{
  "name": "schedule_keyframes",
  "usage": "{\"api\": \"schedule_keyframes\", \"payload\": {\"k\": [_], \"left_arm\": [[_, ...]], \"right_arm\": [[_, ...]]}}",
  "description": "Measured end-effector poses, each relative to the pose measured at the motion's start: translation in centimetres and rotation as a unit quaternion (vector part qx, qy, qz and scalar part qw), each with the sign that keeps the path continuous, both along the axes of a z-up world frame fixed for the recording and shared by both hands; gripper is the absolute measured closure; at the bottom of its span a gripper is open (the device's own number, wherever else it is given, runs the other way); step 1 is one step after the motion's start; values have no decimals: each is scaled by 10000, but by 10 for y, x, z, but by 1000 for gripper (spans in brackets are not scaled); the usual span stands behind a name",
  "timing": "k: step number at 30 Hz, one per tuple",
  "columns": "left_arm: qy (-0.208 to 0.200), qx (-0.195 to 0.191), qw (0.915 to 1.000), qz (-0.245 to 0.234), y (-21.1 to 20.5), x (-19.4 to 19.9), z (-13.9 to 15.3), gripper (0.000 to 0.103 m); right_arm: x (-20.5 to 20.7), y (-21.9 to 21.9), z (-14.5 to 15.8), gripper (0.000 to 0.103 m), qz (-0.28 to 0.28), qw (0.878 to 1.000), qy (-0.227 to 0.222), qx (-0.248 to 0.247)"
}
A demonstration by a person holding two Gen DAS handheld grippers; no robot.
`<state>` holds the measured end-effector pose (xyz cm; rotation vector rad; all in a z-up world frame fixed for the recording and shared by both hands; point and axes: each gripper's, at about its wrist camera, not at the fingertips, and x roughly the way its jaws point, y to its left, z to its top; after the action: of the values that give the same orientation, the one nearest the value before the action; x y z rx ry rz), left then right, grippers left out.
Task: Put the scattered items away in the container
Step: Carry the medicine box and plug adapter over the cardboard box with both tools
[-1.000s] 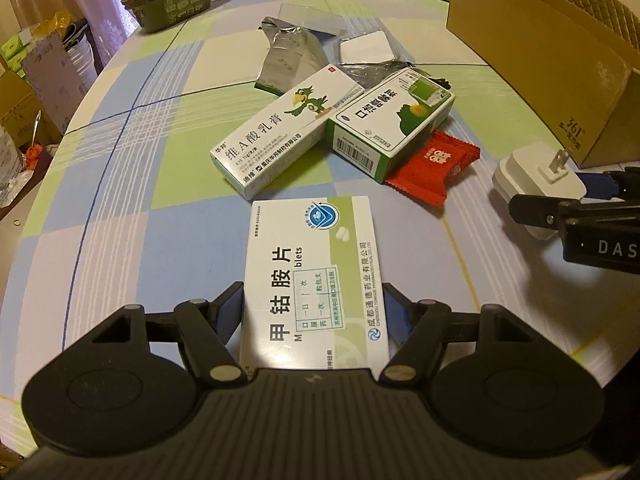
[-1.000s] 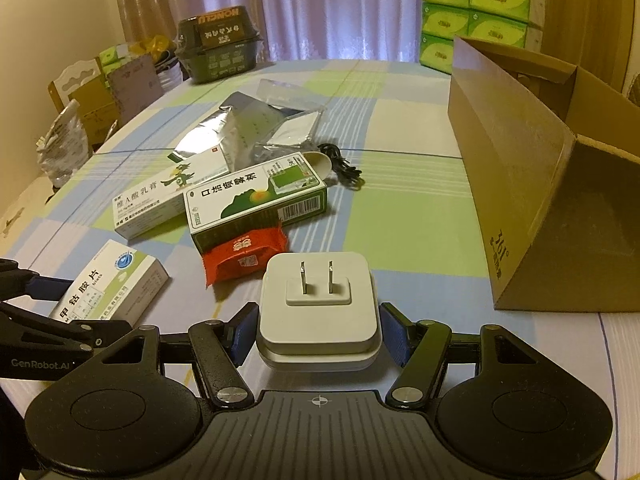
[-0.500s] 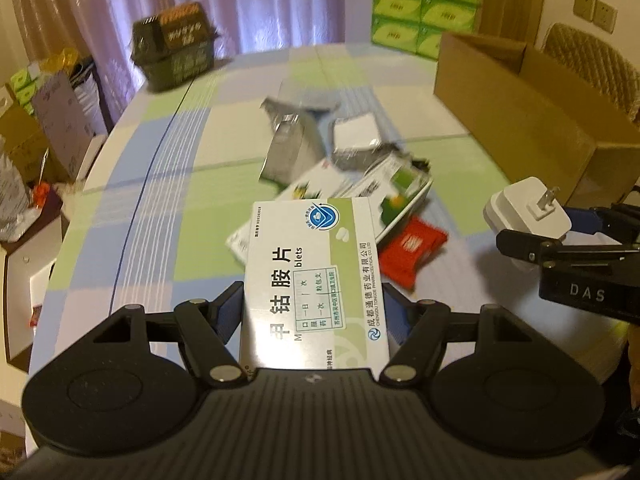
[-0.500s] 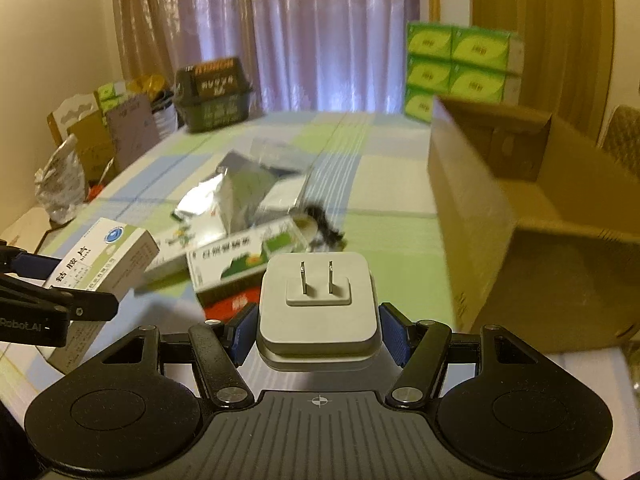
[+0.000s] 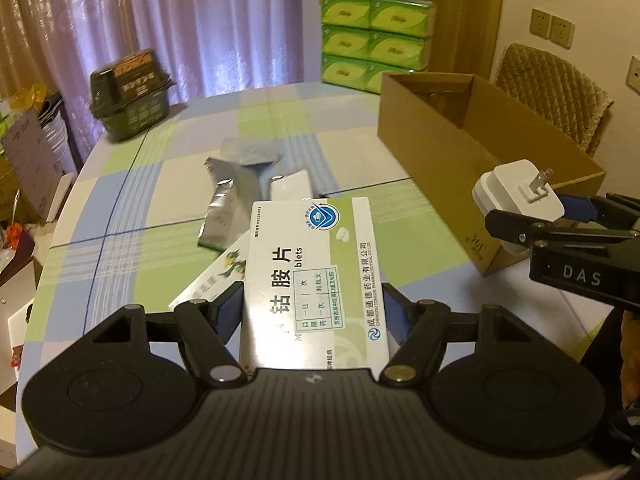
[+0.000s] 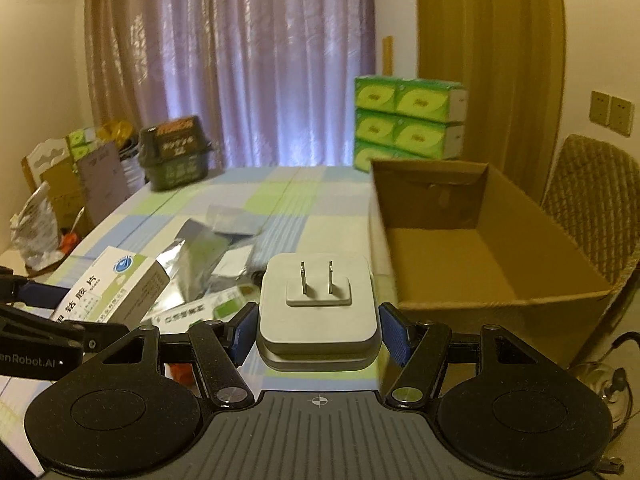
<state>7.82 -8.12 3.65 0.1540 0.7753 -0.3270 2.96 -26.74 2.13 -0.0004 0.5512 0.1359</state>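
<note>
My left gripper (image 5: 314, 316) is shut on a white and green medicine box (image 5: 312, 264), held in the air above the checked table (image 5: 120, 216). My right gripper (image 6: 318, 330) is shut on a white plug adapter (image 6: 318, 300) with two prongs, raised near the front left corner of the open cardboard box (image 6: 500, 300). In the left wrist view the adapter (image 5: 520, 196) hangs at the right beside the cardboard box (image 5: 440, 160). On the table lie silver foil pouches (image 5: 228, 196) and another medicine box (image 5: 212, 284), partly hidden.
A dark green basket (image 5: 130, 100) stands at the table's far left. Green tissue packs (image 5: 374, 40) are stacked behind the cardboard box. A woven chair (image 6: 592, 216) stands right of it. Clutter (image 6: 60, 184) sits on the floor left of the table.
Both grippers have risen from the table with their items and tilted up, so the curtain and wall show. The cardboard box's inside is now in view.
</note>
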Motion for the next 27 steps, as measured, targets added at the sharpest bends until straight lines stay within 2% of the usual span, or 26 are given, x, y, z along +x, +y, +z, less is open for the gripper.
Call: {"api": "schedule_keyframes", "payload": {"k": [17, 27], "left_arm": [[11, -77, 9994, -325, -35, 2, 14, 36], [-199, -309, 9958, -839, -94, 22, 39, 36]], "right_arm": [[-4, -35, 23, 36, -337, 9990, -232, 173], [14, -95, 52, 36, -842, 9952, -498, 81]]}}
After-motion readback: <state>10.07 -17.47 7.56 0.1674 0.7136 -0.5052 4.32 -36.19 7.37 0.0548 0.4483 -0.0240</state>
